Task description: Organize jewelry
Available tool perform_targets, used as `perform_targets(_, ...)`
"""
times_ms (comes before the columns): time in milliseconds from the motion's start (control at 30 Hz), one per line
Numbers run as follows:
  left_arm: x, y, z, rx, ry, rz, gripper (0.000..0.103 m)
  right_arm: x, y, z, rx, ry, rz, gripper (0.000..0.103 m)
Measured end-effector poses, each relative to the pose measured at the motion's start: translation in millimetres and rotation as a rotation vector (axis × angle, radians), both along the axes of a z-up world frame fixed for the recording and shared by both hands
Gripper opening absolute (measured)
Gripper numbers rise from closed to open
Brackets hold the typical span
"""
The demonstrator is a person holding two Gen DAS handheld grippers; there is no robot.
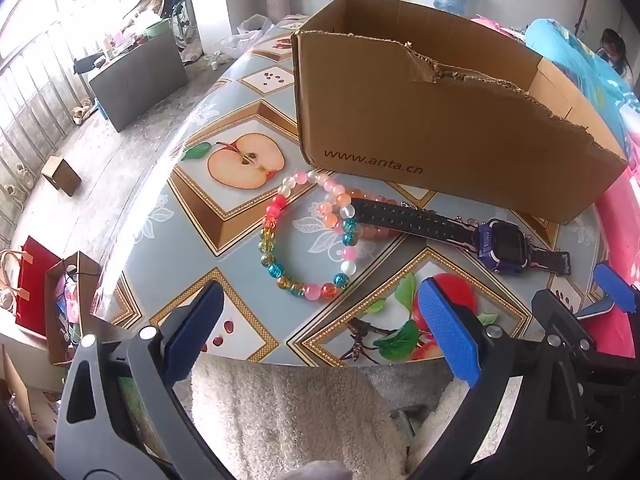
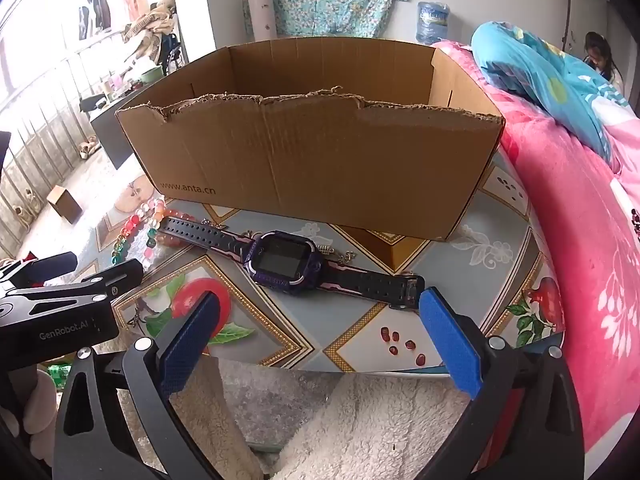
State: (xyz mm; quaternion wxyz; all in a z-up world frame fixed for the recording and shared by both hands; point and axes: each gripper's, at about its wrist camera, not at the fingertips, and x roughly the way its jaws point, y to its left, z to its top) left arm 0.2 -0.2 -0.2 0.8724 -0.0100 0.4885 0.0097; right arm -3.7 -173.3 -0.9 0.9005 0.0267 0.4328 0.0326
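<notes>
Cardboard box (image 2: 308, 168) stands open-topped on the table (image 2: 492, 248). Before it lie the watch (image 2: 286, 266) and bead bracelets (image 1: 308, 240), strap overlapping beads. Both claws, left (image 1: 320, 320) and right (image 2: 320, 328), hover released, empty. Recommended: lift the watch by its strap first.

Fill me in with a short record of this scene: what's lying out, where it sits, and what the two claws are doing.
surface: table with a fruit-print cover
box: open cardboard box at the back, torn front rim; inside not visible
watch: purple watch flat in front of the box
bracelets: bead bracelets left of the watch, its strap end lying over them
left gripper: open, holding nothing, above the near edge by the bracelets
right gripper: open, holding nothing, near the watch
stage: nothing picked up yet
</notes>
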Motion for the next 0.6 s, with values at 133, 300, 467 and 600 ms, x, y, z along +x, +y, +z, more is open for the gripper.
perform_targets(133, -4, 5, -3, -0.007, 0.002, 0.0, 0.094, 0, 1, 3, -0.001, -0.006, 0.001, 0.097)
perform_targets(300, -7, 3, -8, 0.001, 0.01, -0.007, 0.094, -5, -1, -5, 0.006, 0.004, -0.003, 0.097)
perform_targets(467, -1, -3, -11, 0.016, 0.024, -0.012, 0.094, 1, -1, -4, 0.007, 0.017, -0.007, 0.097)
perform_targets(600, -2, -4, -10, 0.016, 0.023, -0.013, 0.094, 1, -2, -4, 0.008, 0.018, -0.007, 0.097)
